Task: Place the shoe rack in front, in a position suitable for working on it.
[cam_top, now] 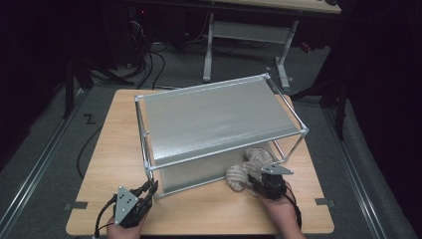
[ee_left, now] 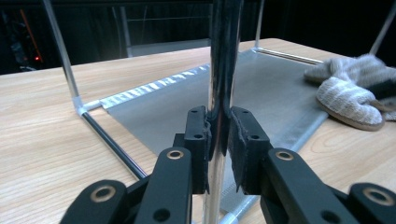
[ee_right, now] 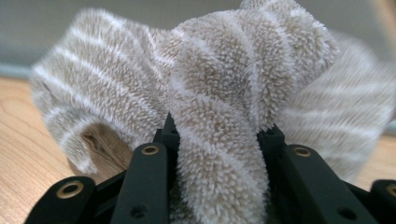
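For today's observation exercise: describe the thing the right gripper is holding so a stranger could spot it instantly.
Start at the wooden table with the metal-framed two-shelf rack. At the rack's front right corner, the right gripper pinches a pair of fuzzy slippers. They are beige with pale stripes, the one soft, furry thing among metal and wood.

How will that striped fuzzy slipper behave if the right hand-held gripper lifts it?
Probably floppy: the slipper folds and bunches between the right hand-held gripper jaws. Likely light, being mostly plush pile. Slipping seems unlikely, since the fuzzy fabric fills the jaws, though the free end may sag.
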